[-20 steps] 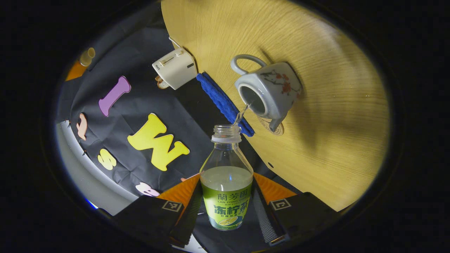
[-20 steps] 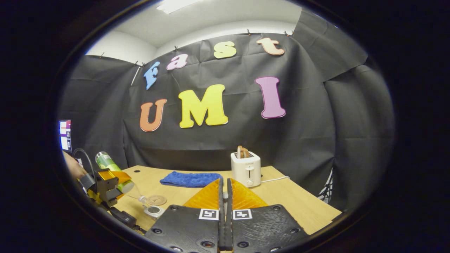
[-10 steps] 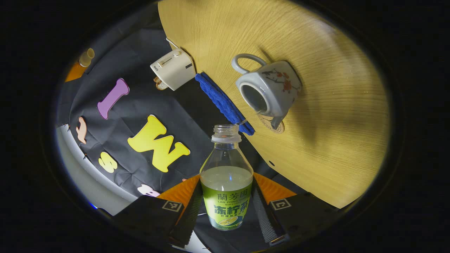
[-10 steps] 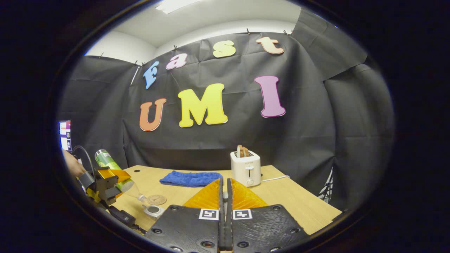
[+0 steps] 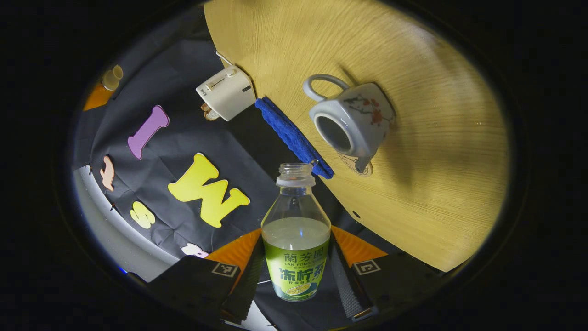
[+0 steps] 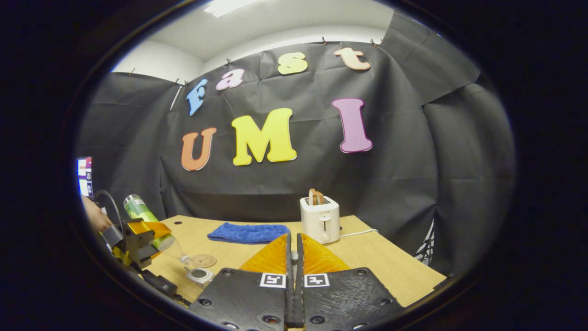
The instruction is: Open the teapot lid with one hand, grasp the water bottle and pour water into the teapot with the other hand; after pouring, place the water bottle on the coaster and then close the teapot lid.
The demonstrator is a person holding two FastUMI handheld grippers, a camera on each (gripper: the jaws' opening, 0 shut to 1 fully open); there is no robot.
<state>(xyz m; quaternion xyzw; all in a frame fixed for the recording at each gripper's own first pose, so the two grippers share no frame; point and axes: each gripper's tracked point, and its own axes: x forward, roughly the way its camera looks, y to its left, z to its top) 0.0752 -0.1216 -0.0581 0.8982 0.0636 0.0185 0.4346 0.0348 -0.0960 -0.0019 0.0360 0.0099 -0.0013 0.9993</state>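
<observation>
left gripper (image 5: 296, 276) has both fingers pressed against the green-labelled water bottle (image 5: 296, 239), gripping it at the label, with the uncapped neck pointing away toward the wooden table (image 5: 432, 151). the bottle is tipped over, and liquid sits level with the top of the label. just past its mouth is the white teapot (image 5: 353, 122) with its red flower print; its lid is off and the dark opening faces the bottle. a round coaster (image 5: 360, 168) peeks out from behind the spout, touching it in this view. a blue cloth (image 5: 294, 138) lies near the table's edge beside a white toaster (image 5: 227, 92).

right gripper (image 6: 294, 257) has its fingers drawn almost together with a thin slit between; whether it holds anything i cannot tell. at its far left the other gripper tilts the bottle above the teapot.
</observation>
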